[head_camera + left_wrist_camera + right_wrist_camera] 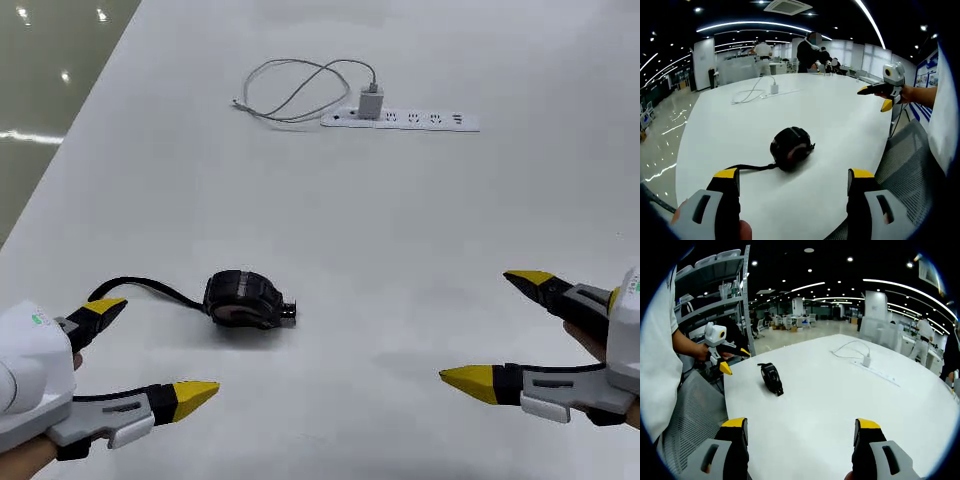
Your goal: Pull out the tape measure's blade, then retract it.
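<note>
While both hang over the near edge of the white counter [400, 230], the left claw [165, 345] and the right claw [478, 325] have their yellow-tipped jaws spread wide and hold nothing. One black tape measure [245, 298] lies on its side on the counter, left of the middle and near the person, with the tip of its blade at the mouth of the case on its right. One black strap [140, 288] runs from the left side of the case across the counter toward the left claw, and its far end lies just beside that claw's upper jaw; whether they touch cannot be told. The left claw is near the tape measure but apart from it, and in the left gripper view the case sits between and beyond the two jaws. The right claw is well apart from the tape measure, off to the right. At the far side of the counter lies one white power strip [410, 119], with one white charger [371, 101] plugged into its left end. One white cable [290, 95] runs from the charger and lies in loose loops to the left of the strip.
</note>
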### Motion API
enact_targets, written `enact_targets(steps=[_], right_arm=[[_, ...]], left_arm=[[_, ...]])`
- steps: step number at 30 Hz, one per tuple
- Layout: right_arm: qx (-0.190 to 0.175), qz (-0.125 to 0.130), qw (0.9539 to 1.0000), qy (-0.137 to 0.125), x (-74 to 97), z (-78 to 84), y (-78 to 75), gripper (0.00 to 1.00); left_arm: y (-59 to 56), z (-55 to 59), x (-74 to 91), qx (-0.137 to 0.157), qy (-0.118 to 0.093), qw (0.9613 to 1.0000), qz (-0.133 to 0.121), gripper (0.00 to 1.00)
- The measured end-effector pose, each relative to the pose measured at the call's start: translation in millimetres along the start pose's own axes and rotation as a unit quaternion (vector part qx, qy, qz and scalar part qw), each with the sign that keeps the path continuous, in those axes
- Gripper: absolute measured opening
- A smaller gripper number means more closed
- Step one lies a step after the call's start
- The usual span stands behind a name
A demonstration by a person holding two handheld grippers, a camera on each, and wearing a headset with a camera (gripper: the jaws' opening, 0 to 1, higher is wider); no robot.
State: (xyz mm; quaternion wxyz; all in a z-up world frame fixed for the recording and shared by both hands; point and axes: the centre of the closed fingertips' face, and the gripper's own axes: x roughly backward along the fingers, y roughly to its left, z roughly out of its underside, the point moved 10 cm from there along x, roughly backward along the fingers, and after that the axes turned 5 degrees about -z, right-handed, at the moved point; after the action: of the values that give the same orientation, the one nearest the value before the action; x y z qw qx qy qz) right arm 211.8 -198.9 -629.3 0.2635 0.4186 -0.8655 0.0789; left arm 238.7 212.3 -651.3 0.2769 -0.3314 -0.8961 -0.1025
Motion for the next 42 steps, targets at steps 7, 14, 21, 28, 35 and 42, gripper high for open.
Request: enact_targets(steps=[7,14,21,28,35,42], right_arm=[[-0.006,0.005,0.9999,0.008,13.3,9.2,3.1,0.9],[-0.01,0.01,0.9998,0.01,22.1,14.2,6.7,0.94],[-0.012,0.01,0.9998,0.014,28.7,22.1,6.6,0.99],[-0.013,0.012,0.9997,0.017,33.5,25.1,7.0,0.99],[-0.016,0.013,0.9996,0.02,35.5,29.6,9.1,0.99],[-0.02,0.012,0.9993,0.028,37.4,36.9,10.3,0.99]], left_arm=[[1.4,2.2,4.5,-0.004,-0.003,1.0,-0.003,0.91],[2.1,7.1,7.7,-0.006,0.001,1.0,-0.002,0.95],[2.9,8.4,11.2,-0.006,0.0,1.0,0.002,0.98],[4.4,8.1,14.4,-0.007,0.0,0.9999,0.008,0.99],[4.1,10.7,17.5,-0.012,0.004,0.9998,0.018,0.99],[4.3,13.5,21.2,-0.025,0.013,0.9993,0.026,0.99]])
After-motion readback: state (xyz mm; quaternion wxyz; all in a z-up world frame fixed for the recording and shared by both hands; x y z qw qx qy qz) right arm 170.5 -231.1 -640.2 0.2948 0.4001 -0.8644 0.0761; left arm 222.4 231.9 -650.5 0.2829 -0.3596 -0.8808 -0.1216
